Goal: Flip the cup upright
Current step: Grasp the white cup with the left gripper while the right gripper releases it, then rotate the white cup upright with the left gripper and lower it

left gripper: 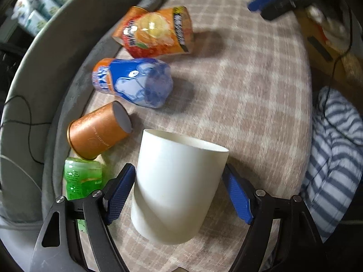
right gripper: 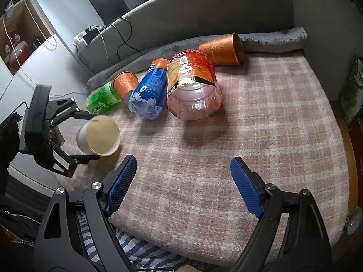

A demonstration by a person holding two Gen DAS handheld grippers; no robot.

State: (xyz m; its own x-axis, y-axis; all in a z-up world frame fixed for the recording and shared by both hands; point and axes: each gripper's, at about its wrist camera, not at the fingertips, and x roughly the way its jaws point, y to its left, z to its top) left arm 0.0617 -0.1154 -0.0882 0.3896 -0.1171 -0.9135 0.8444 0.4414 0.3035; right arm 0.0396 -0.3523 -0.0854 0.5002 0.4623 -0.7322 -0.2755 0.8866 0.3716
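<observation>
A white cup (left gripper: 177,185) stands tilted on the plaid blanket (left gripper: 249,104), its open mouth facing up and away. My left gripper (left gripper: 179,192) is open around it, blue pads on either side with small gaps. In the right wrist view the cup (right gripper: 98,136) shows at the left with its mouth toward the camera, between the fingers of the left gripper (right gripper: 90,136). My right gripper (right gripper: 183,185) is open and empty above the blanket's near part (right gripper: 272,124).
Lying on the blanket: an orange bottle (left gripper: 156,32), a blue bottle (left gripper: 133,81), an orange paper cup (left gripper: 99,131) and a green bottle (left gripper: 81,176). A second orange cup (right gripper: 223,48) lies by the grey sofa back (right gripper: 204,11). Striped cloth (left gripper: 335,158) hangs at the edge.
</observation>
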